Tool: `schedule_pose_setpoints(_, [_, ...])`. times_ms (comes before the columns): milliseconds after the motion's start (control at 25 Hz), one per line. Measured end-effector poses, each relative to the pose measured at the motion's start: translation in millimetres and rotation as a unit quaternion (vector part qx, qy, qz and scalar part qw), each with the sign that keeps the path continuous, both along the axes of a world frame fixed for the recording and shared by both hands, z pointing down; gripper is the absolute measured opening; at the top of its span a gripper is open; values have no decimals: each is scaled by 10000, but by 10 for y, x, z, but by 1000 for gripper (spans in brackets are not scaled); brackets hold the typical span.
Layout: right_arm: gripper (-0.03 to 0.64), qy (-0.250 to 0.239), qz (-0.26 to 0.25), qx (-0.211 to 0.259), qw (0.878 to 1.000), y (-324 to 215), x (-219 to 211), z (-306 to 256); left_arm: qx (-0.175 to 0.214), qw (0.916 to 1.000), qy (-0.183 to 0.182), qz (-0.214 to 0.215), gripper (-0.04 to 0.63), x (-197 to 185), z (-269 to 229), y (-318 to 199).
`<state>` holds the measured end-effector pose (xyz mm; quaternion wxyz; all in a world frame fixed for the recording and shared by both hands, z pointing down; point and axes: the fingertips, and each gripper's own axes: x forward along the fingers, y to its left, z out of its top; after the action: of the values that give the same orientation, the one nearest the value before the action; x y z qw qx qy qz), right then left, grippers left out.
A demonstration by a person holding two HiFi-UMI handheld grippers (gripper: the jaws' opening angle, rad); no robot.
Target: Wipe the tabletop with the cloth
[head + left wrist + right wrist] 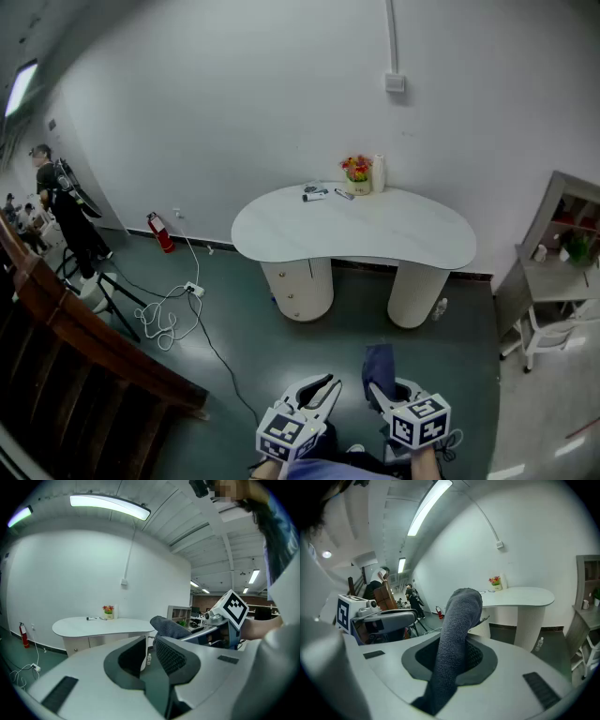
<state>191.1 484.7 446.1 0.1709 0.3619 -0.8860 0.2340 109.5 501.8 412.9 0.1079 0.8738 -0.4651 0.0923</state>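
Cloth [457,630]: dark grey, nubbly weave, bunched into a thick roll. It rises out of my right gripper [458,652], bends over at the top, and a tail hangs down at the near side. In the head view it reads as a dark blue-grey flap [379,361] over the green floor [309,356], well apart from the table [394,239].

Right gripper: jaws clamped on the cloth, both pads pressed into the fabric.

Left gripper [150,654]: jaws slightly apart with a narrow slot between the ribbed pads; nothing in it. It touches nothing. It is held just beside the right gripper, low in the head view [319,386].

Table: white, kidney-shaped top on two round white pedestals, against the wall. The near part of its surface is bare.

Containers: a small pot [357,184] at the back edge holds red and orange flowers. A white upright cylinder [379,173] stands just beside it. Some small dark items [315,193] lie left of the pot; too small to tell what. A shelf unit [561,267] at far right holds a few small things.
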Motion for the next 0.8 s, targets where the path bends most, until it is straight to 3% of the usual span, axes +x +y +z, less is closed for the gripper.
schedule_pose_setpoints(800, [71,-333,-68,-244,9991,105,-211,79,-44,9991,90,-413,64,-295,-19,191])
